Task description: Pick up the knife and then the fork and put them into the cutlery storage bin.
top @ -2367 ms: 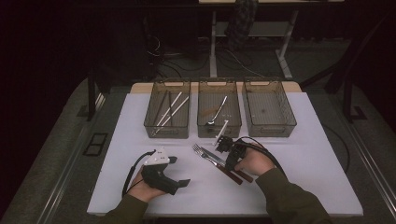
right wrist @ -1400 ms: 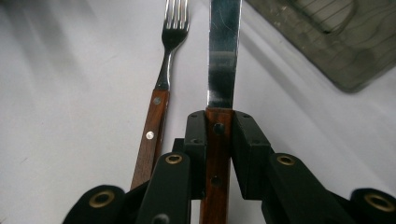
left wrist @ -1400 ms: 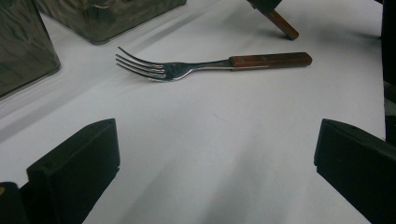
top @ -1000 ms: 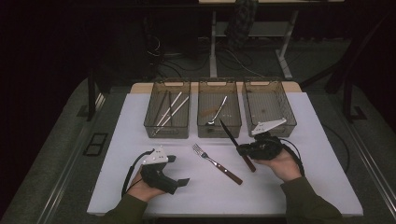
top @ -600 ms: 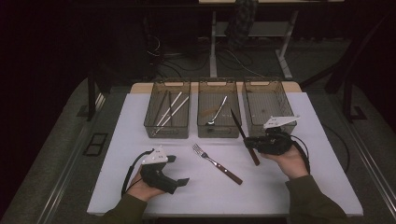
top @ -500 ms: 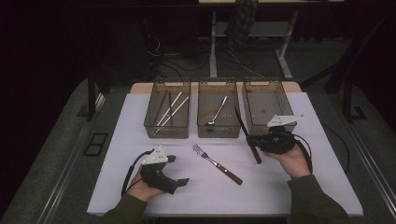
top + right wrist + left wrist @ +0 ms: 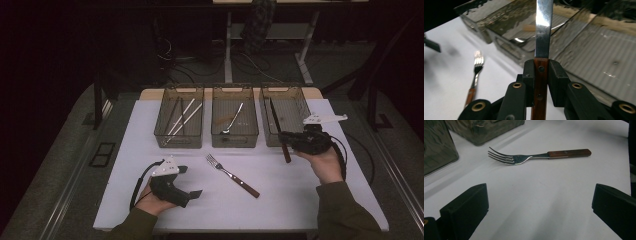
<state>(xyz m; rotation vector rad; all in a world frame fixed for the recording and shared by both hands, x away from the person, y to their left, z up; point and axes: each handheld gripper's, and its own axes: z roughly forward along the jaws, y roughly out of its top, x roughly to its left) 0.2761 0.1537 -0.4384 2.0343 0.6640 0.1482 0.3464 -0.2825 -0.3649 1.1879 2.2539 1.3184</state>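
Note:
A knife with a wooden handle (image 7: 540,75) and steel blade (image 7: 275,116) is clamped in my right gripper (image 7: 285,141), which is shut on the handle. The blade reaches out over the right-hand wire bin (image 7: 300,107), held just above its near wall. In the right gripper view the jaws (image 7: 540,71) pinch the handle from both sides. A fork (image 7: 232,175) with a wooden handle lies flat on the white table, tines toward the bins. My left gripper (image 7: 192,181) rests on the table left of the fork, open, with nothing between its jaws (image 7: 540,195); the fork (image 7: 536,156) lies ahead of them.
Three wire bins stand in a row at the back of the white mat. The left bin (image 7: 178,145) holds several thin metal utensils; the middle bin (image 7: 235,145) holds a spoon. The table's front edge runs just below both forearms.
My right gripper has carried the knife to the right and slightly up, from mid-table near the fork to the right bin. The left gripper and the fork have stayed put.

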